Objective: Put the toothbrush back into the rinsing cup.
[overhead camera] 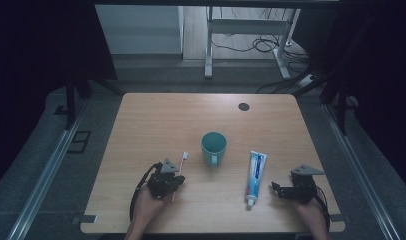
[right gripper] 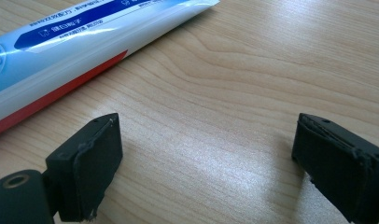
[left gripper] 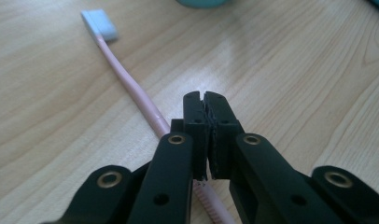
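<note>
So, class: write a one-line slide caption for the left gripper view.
Shut left gripper poised above a pink toothbrush lying on the wooden table.

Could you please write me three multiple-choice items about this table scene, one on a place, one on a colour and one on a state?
1. Where does the toothpaste tube lie?
A. right of the cup
B. inside the cup
C. left of the toothbrush

2. What colour is the toothbrush handle?
A. green
B. pink
C. black

3. How do the right gripper's jaws stand?
A. shut on the tube
B. shut on nothing
C. open

Answers: 1 A, the high view shows it flat on the table there. 2 B, plain in the left gripper view. 3 C, bare wood shows between them.
</note>
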A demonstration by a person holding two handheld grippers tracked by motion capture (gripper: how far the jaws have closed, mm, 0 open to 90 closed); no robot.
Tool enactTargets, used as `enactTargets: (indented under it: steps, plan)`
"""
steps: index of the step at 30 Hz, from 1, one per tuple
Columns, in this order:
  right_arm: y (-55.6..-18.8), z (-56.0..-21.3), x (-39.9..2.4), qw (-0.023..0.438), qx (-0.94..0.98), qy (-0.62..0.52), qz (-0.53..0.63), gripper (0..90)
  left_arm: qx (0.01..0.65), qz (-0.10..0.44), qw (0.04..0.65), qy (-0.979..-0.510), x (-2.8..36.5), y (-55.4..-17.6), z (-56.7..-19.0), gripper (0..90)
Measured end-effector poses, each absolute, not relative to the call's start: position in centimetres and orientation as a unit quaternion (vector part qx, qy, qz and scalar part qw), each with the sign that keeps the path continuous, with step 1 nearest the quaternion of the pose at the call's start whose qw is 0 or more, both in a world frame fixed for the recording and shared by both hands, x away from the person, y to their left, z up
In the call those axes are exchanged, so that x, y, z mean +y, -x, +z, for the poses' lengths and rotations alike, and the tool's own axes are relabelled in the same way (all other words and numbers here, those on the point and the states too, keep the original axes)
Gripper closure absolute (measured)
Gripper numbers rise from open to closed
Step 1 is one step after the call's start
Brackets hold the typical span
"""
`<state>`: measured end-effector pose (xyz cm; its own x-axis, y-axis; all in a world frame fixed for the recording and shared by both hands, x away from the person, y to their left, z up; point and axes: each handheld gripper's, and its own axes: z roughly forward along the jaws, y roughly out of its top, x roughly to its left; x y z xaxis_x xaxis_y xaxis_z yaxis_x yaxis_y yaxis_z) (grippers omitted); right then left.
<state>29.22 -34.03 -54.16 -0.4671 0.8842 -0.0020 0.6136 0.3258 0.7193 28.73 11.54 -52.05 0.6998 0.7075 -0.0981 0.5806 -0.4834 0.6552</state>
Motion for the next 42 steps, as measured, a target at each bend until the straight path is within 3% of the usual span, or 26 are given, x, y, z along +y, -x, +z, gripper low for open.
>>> enactTargets:
  steps: [42]
  plan:
    - [-29.2, -54.2, -34.0, 0.203, 0.789, -0.475, 0.333, 8.2, 0.421, 0.104, 0.315, -0.844, 15.7, -29.0, -52.6, 85.8]
